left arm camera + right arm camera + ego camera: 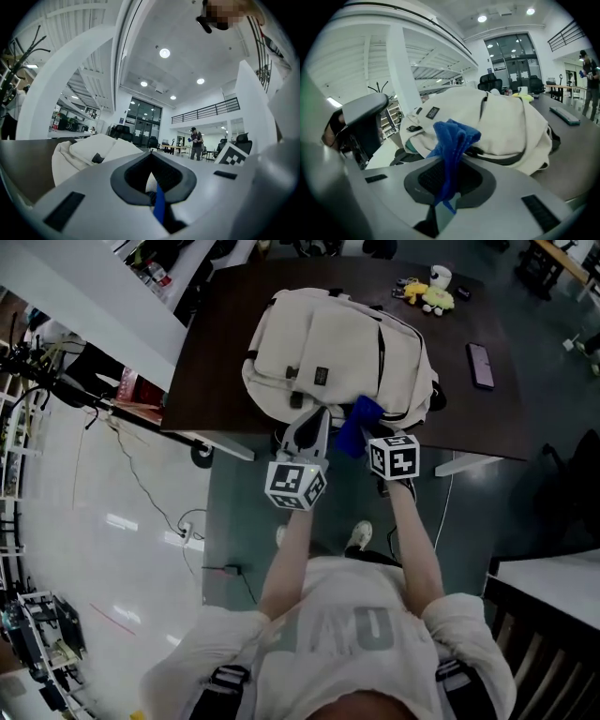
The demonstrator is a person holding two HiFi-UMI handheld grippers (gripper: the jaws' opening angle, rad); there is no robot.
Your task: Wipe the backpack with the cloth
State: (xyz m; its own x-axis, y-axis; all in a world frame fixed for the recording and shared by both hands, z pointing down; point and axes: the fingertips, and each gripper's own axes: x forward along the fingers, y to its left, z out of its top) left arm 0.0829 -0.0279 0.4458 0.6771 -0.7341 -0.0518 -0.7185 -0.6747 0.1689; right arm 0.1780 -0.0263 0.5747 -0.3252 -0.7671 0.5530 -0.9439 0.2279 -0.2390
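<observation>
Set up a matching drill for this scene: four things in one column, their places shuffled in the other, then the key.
Things
1. blue terry cloth
2. cream fabric backpack
3. dark flat phone
4. yellow plush toy

Places
A. at the far edge of the dark brown table, beside the white cup
B. clamped in the right tool
C. in the middle of the table
D. flat on the table, to the right of the backpack

Pairs: 1-B, 2-C, 3-D, 4-A
</observation>
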